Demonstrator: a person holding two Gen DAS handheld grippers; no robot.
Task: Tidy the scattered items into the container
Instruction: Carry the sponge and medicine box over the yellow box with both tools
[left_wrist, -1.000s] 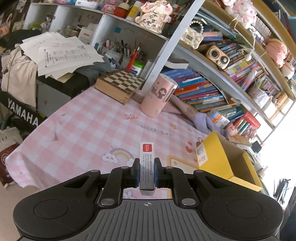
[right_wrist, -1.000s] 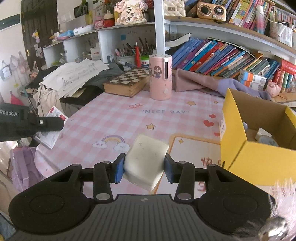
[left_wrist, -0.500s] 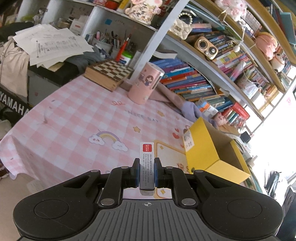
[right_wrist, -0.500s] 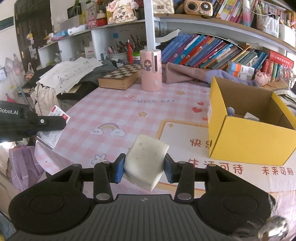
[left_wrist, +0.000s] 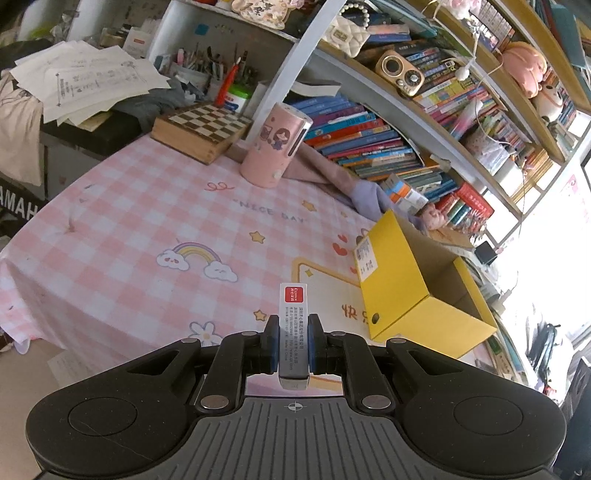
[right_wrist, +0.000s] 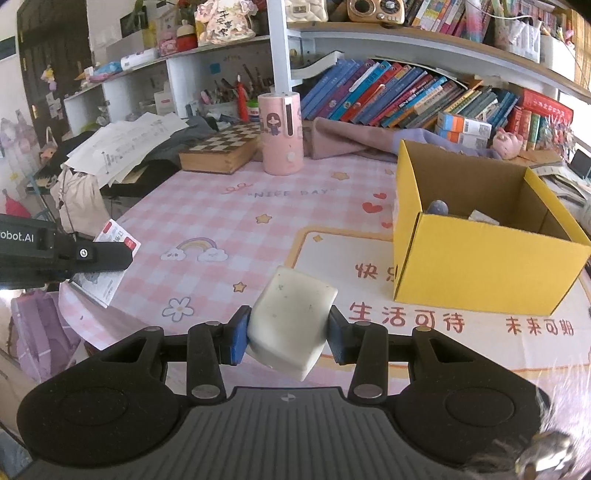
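Observation:
My left gripper (left_wrist: 293, 341) is shut on a small flat white box with a red label (left_wrist: 293, 325), held above the near edge of the pink checked table. That box also shows at the left of the right wrist view (right_wrist: 110, 266). My right gripper (right_wrist: 288, 334) is shut on a whitish speckled block (right_wrist: 291, 321), held above the table's front. The open yellow cardboard box (right_wrist: 480, 266) stands right of both grippers; it also shows in the left wrist view (left_wrist: 417, 291). A few small items lie inside it.
A pink cylindrical holder (right_wrist: 282, 133) and a wooden chessboard box (right_wrist: 221, 151) stand at the table's back. A mauve cloth (right_wrist: 354, 142) lies before the bookshelf. Loose papers (right_wrist: 125, 144) pile on a stand to the left.
Both grippers have drawn back and risen, each keeping its item. The yellow box now shows more fully, and its open inside is in sight.

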